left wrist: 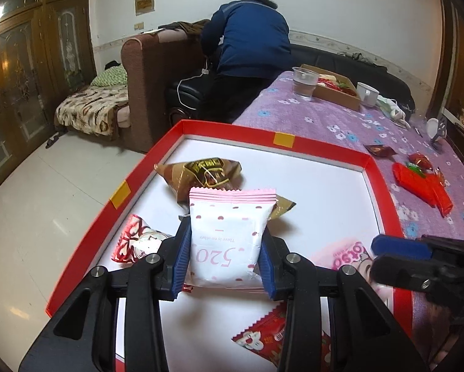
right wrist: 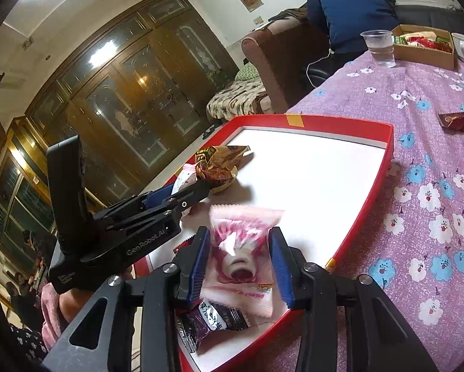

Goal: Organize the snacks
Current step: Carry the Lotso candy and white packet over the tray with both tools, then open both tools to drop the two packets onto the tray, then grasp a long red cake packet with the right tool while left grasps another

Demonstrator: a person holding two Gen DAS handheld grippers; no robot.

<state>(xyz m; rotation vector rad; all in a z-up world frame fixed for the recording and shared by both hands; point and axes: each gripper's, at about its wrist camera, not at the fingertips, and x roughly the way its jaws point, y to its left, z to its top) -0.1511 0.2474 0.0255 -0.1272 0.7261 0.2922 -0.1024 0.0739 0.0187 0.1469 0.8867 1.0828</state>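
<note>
The left tool (left wrist: 224,245) clamps a white pink-dotted "520" snack packet (left wrist: 229,235) above the red-rimmed white tray (left wrist: 328,148). The right tool (right wrist: 239,262) grips a pink wrapped snack (right wrist: 244,248) over the same tray on the purple floral counter (right wrist: 418,186).

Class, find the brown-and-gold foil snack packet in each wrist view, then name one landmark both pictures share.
Left wrist: brown-and-gold foil snack packet lies upper centre, inside the red-rimmed white tray, behind the pink-and-white "520" packet.
Right wrist: same packet sits centre-left, near the tray's far left side.
Shared landmark: clear plastic cup.
</note>
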